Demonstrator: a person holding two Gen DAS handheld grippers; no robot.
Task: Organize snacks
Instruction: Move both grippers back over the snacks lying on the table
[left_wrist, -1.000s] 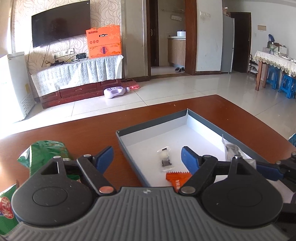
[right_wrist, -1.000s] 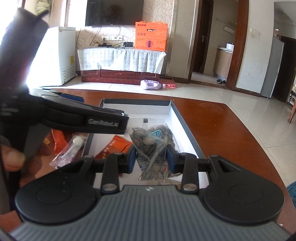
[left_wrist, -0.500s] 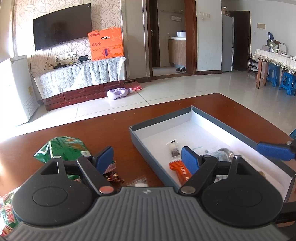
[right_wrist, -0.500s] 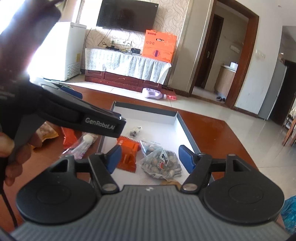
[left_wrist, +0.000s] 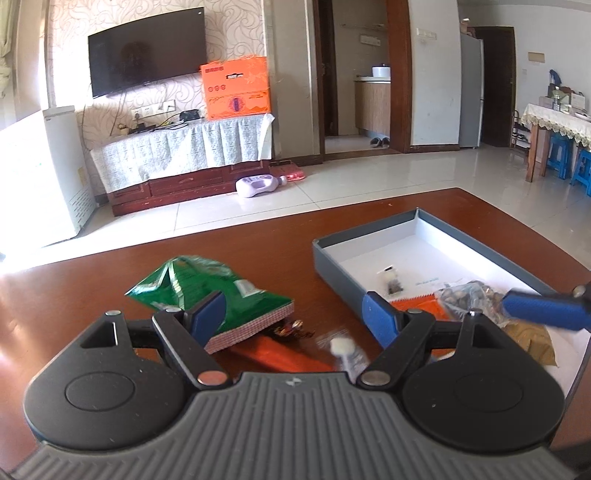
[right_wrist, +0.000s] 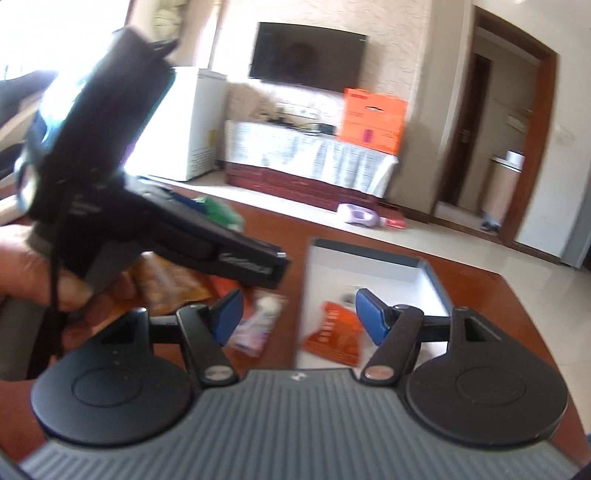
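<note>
The brown table (left_wrist: 369, 221) spreads under both my tongs, and on its right part sits the grey tray (left_wrist: 334, 266) with its white floor. My left tongs (left_wrist: 291, 314) point forward and a little downward over the loose snacks left of the tray, jaws spread wide with nothing gripped. Seen from my right camera, my left hand (right_wrist: 40, 273) wraps the handle of that tool from below, its dark nose slanting down toward the table.

My right tongs (right_wrist: 295, 314) reach out over the tray's near left edge, tipped slightly down. Their jaws opened within the last second and hold nothing; in the left view one blue finger (left_wrist: 543, 308) of theirs shows above the tray's near end.

The green snack bag (left_wrist: 207, 284) lies on the table left of the tray, its crimped end propped on a red packet (left_wrist: 280, 356). Just beside that is a small clear packet (left_wrist: 345, 350) with a white piece inside. In the tray lie the clear bag of nuts (left_wrist: 465, 297), released, touching an orange sachet (right_wrist: 336, 332), with a tan packet (left_wrist: 532, 341) at the near end and a tiny clear sachet (left_wrist: 391, 280) farther in.
</note>
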